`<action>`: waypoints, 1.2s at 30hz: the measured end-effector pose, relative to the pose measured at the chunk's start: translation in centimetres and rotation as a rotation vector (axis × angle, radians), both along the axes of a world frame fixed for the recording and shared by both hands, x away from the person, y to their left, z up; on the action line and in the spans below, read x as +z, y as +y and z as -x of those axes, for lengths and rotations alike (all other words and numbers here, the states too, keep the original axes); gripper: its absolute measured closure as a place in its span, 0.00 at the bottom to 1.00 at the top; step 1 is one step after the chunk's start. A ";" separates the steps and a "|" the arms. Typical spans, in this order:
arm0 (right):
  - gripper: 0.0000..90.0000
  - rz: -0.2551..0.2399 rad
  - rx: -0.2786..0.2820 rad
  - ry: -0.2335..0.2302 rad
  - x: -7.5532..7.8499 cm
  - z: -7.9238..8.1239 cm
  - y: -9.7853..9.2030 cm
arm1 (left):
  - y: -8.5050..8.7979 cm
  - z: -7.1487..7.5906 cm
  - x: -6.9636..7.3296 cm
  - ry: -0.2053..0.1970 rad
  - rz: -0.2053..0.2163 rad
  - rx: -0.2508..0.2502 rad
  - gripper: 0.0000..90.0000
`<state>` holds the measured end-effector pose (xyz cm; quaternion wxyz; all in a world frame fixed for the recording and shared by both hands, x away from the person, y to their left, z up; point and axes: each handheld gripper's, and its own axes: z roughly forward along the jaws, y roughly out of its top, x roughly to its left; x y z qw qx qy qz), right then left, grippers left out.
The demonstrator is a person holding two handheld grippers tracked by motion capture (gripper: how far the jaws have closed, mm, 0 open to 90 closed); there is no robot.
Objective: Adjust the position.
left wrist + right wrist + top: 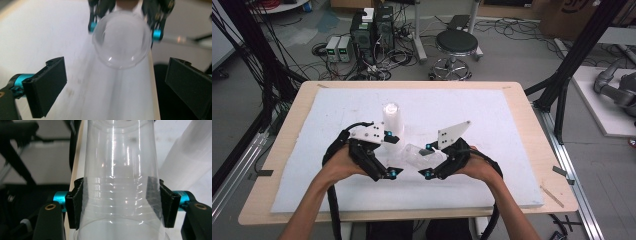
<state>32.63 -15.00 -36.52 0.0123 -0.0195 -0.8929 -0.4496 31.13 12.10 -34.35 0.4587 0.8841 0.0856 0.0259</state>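
One cup is clamped by the right gripper.
Left gripper fingers are spread wide, empty; the squeeze should be kept gentle.

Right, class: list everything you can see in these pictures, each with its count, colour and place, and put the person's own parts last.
Clear plastic cup: one, see-through, lying sideways in the right gripper.
Stack of cups: one, clear-white, upright on the sheet behind the left gripper.
Foam sheet: one, white, covering the table top.
Table: one, light wood, under the sheet.
Stool: one, black seat, on the floor beyond the table.
Computer boxes: a few, dark, on the floor among cables.
Left gripper: one, black with blue fittings, open, holding nothing.
Right gripper: one, black, shut on the cup.
Forearms: two, entering from the bottom edge.
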 end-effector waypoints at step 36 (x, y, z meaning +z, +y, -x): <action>0.39 0.384 0.050 0.012 2.6 0.1 2.2 | -5.2 -1.0 0.7 0.072 -0.250 -0.135 0.25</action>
